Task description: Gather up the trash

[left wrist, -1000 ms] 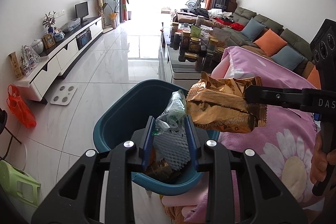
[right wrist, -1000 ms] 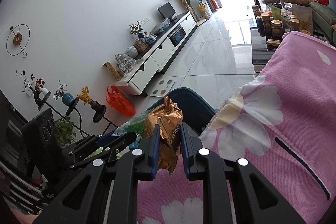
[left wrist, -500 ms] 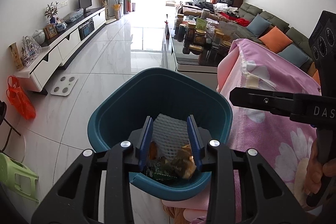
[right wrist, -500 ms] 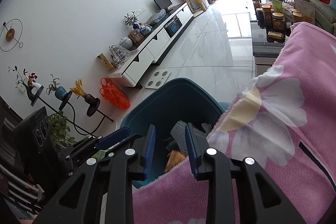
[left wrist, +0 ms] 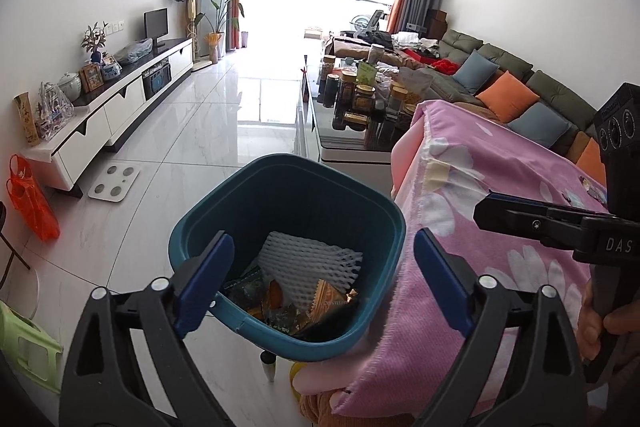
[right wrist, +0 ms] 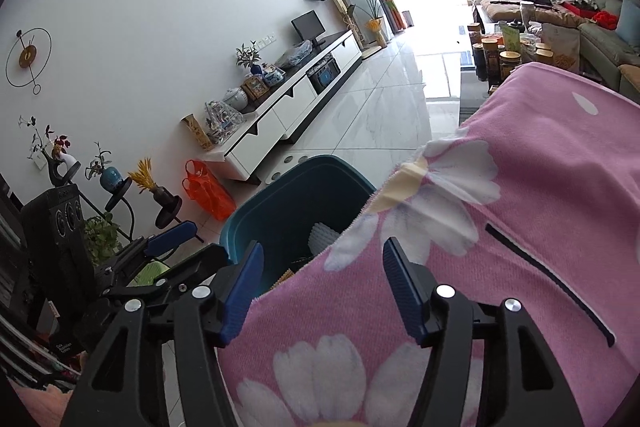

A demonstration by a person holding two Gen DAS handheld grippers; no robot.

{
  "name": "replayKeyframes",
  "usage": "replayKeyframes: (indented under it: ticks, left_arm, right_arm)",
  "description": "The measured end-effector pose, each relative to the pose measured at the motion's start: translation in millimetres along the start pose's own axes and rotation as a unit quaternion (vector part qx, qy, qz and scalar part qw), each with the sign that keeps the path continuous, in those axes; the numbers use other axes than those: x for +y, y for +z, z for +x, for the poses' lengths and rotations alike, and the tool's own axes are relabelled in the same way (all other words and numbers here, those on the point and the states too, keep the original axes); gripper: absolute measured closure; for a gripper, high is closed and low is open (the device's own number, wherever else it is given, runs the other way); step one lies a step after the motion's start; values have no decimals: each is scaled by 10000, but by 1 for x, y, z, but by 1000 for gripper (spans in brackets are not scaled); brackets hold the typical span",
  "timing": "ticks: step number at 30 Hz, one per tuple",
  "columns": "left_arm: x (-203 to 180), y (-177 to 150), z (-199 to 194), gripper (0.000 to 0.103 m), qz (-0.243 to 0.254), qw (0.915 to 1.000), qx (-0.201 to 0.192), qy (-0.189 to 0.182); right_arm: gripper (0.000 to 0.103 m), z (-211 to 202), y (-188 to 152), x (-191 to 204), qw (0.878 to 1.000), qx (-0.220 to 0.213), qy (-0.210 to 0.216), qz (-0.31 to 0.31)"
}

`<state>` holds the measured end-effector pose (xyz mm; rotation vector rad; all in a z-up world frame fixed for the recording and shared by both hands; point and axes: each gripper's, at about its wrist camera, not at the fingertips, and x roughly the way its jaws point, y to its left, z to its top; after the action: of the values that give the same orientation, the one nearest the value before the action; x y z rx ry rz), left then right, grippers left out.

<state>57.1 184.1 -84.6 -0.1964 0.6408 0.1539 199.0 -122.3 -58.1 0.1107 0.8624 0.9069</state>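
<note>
Both grippers, left (left wrist: 320, 283) and right (right wrist: 322, 291), just spread, empty; could snag blanket (left wrist: 500, 227) or tip bin (left wrist: 288, 187) when withdrawing.

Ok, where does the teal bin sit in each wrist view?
Left wrist: bin low centre, trash showing inside, beyond the open left gripper.
Right wrist: bin lower centre-left, partly behind the pink blanket.
Shared landmark: orange bag on the floor.

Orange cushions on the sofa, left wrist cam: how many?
2. Far orange cushion sits between two blue cushions; near orange cushion peeks over the pink blanket. More may be hidden.
</note>
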Motion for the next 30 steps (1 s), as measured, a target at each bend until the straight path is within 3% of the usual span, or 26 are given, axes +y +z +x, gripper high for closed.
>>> replayKeyframes:
  ticks: [6,12,21,30]
  left_arm:
    - [-27,-7,-24,6,10,9993,-343,-134]
    - [-70,-14,-39,6,98,9973,-664,-288]
    - [-136,-11,-43,5,397,9932,-1013,-420]
    - [-177,-15,-53,6,649,9874,-1361,-474]
  right_arm:
    - [22,-43,-22,-14,9970,-479,-598,-123]
    - [7,-97,-47,-29,9842,-1171,-1321,-127]
    - [7,-161,-84,-50,9461,-1908,-2617,49]
    - [7,-200,-111,-59,9175,-2374,-3187,173]
